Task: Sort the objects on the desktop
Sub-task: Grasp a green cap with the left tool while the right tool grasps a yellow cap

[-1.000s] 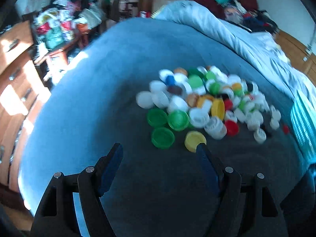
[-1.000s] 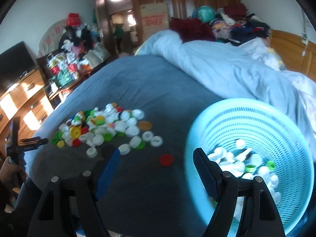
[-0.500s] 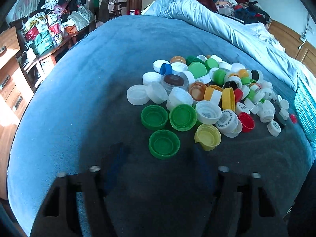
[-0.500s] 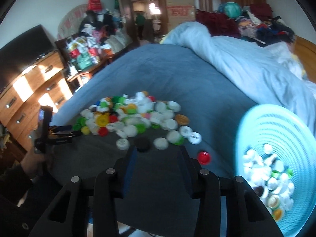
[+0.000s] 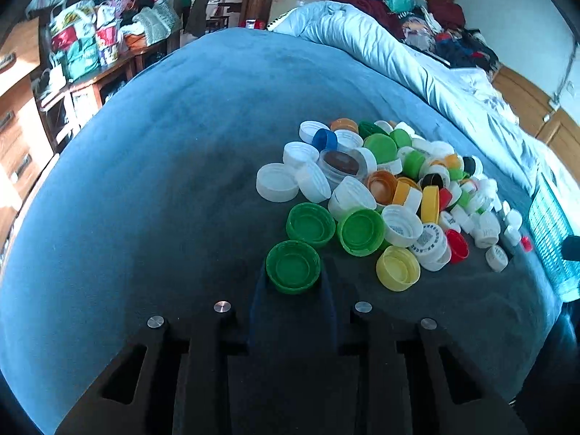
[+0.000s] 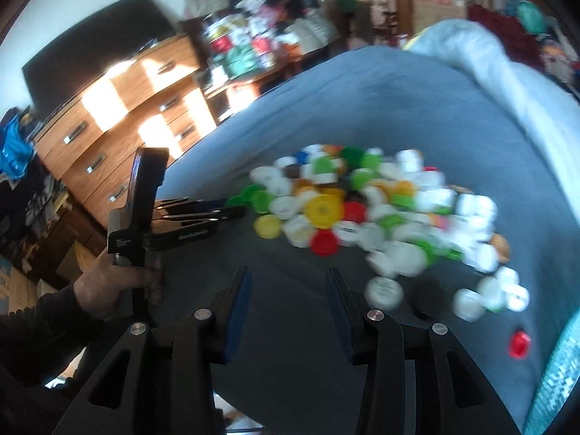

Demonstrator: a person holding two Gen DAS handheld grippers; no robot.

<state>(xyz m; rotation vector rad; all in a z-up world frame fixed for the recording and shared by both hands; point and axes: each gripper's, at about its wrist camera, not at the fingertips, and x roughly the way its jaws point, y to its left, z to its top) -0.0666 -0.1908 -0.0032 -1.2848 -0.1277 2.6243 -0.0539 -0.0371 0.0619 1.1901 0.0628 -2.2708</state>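
Observation:
A pile of plastic bottle caps (image 5: 391, 181) in many colours lies on the blue-grey bedspread (image 5: 181, 181). At its near edge sits a green cap (image 5: 293, 266), hollow side up. My left gripper (image 5: 293, 275) has that cap between its fingertips; the jaws are closing and the pads meet its sides. In the right wrist view the left gripper (image 6: 232, 210) reaches the pile's left edge, held by a hand (image 6: 108, 282). My right gripper (image 6: 288, 279) stands partly open over bare bedspread just short of the blurred cap pile (image 6: 380, 210), with nothing between its fingers.
A light blue mesh basket (image 5: 551, 224) stands at the pile's right; its rim (image 6: 558, 380) shows at the lower right. A lone red cap (image 6: 519, 343) lies near it. A rumpled duvet (image 5: 380, 47) lies behind. A wooden dresser (image 6: 119, 137) stands left of the bed.
The left jaws narrowed from wide apart onto the green cap as the gripper moved forward and down. The right gripper swung left from the basket to the pile, and its jaws narrowed.

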